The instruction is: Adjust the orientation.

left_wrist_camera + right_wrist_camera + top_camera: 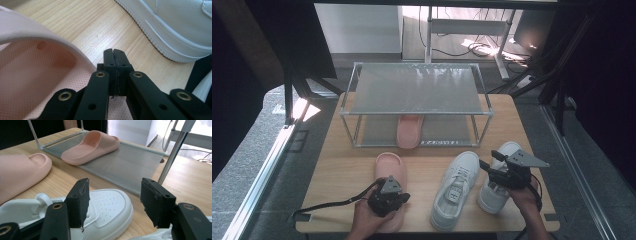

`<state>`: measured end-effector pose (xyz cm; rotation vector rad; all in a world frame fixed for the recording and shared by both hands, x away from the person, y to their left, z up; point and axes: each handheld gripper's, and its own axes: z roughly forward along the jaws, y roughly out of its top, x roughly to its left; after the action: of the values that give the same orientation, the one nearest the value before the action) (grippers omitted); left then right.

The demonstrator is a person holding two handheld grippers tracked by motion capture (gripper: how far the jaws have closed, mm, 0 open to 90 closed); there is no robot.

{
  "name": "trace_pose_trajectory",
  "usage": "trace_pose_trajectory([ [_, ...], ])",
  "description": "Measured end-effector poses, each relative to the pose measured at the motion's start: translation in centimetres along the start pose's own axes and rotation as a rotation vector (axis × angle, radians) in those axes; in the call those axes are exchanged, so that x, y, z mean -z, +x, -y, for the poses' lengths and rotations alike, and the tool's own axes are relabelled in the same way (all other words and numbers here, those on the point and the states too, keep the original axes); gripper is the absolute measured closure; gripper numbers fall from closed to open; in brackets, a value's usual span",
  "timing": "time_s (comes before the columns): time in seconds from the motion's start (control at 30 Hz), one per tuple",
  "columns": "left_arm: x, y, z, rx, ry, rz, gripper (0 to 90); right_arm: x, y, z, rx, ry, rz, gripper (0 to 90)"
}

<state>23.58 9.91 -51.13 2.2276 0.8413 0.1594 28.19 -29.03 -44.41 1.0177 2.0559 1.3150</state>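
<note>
Slippers and sneakers were being put on the shoe rack, and the job looked barely begun: one pink slipper lay on the rack's lower shelf, its mate lay on the desk just in front of the rack, and both white sneakers lay in front of the rack too, unshelved. Left hand-held gripper had its jaws pressed together at the second slipper's rim, holding nothing as far as I could tell. Right hand-held gripper stood with jaws apart above the sneakers
</note>
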Motion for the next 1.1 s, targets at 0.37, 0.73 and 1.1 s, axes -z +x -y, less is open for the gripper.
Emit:
trace_pose_trajectory([
  [0.37,2.3,0.7,2.1,0.016,0.019,-0.034,89.8,0.3,-0.2,-0.1,-0.004,-0.01,0.005,41.5],
  [0.73,5.9,3.1,5.7,0.095,0.028,-0.114,87.5,0.1,-0.2,0.0,-0.003,-0.001,0.006,41.5],
  [1.1,9.2,4.8,4.5,0.138,-0.126,-0.135,71.8,0.0,-0.1,0.1,-0.003,0.001,0.006,41.4],
])
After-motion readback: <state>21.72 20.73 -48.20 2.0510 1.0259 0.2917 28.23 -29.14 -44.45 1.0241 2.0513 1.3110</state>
